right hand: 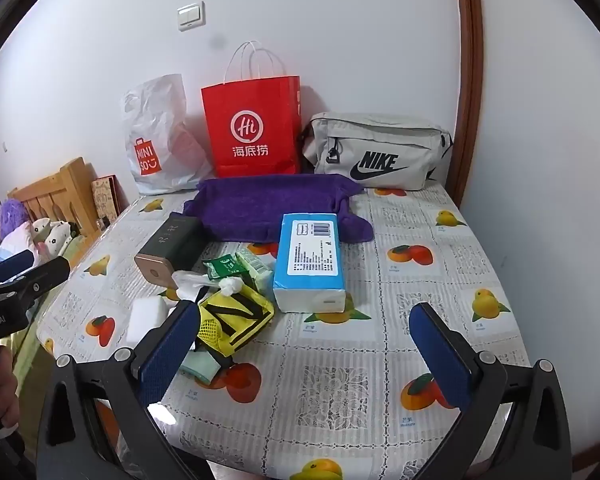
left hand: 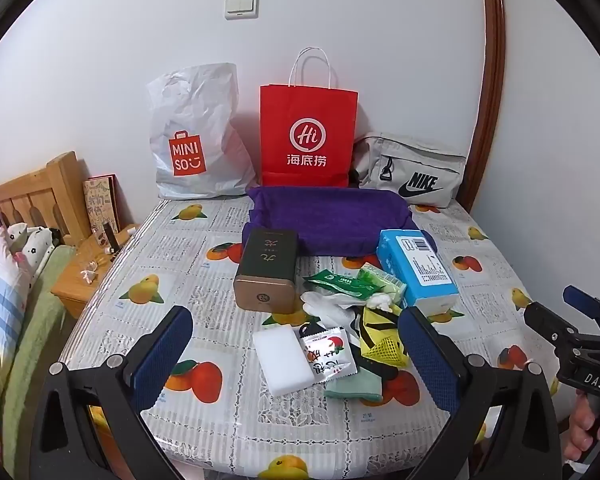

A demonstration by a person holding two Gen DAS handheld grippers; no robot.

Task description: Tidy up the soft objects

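Both grippers, left and right, hover over the table with jaws spread wide, grasping nothing. Just beyond lies the blue tissue pack, long axis running away toward the wall. Left of it is a heap: yellow mesh pouch, white sponge, green wipes and a dark tin. Behind it lies the purple towel.

The foot of the red bag is hidden behind the purple towel. The green cloth is partly covered by the sachet and the yellow pouch. The hand is cut off at the right edge. The print on the blue pack is too small to be read. The bed is cut off at the left.
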